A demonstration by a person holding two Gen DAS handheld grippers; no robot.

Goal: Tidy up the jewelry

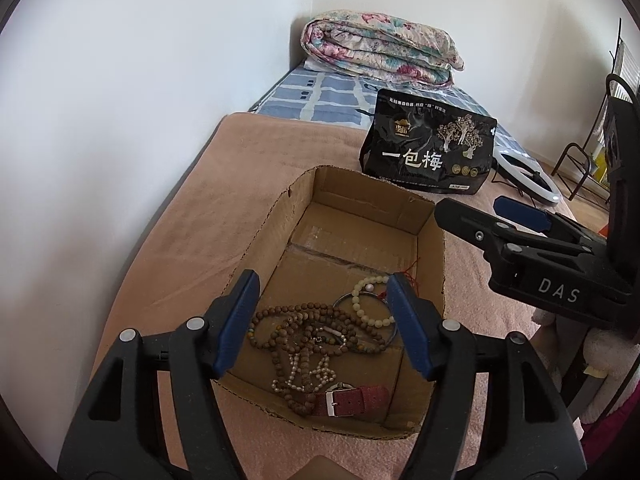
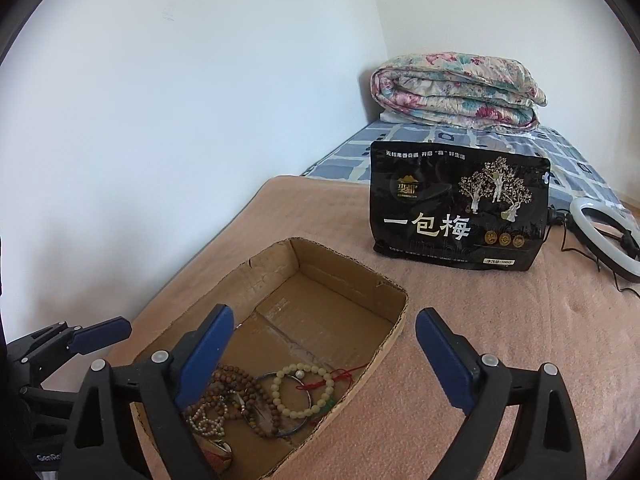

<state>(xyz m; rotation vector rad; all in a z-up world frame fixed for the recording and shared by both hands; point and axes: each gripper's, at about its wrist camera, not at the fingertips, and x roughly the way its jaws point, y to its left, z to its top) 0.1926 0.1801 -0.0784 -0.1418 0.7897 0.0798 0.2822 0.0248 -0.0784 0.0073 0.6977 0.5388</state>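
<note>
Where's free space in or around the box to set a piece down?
Free: far half of the cardboard box, bare floor beyond the jewelry pile; pink blanket between box and black bag. Crowded: box's near end, under the open left gripper.

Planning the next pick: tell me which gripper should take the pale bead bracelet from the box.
Probably left. The left gripper hangs open directly over the jewelry, the pale bead bracelet by its right finger. The right gripper is open too, but straddles the cardboard box wall.
</note>
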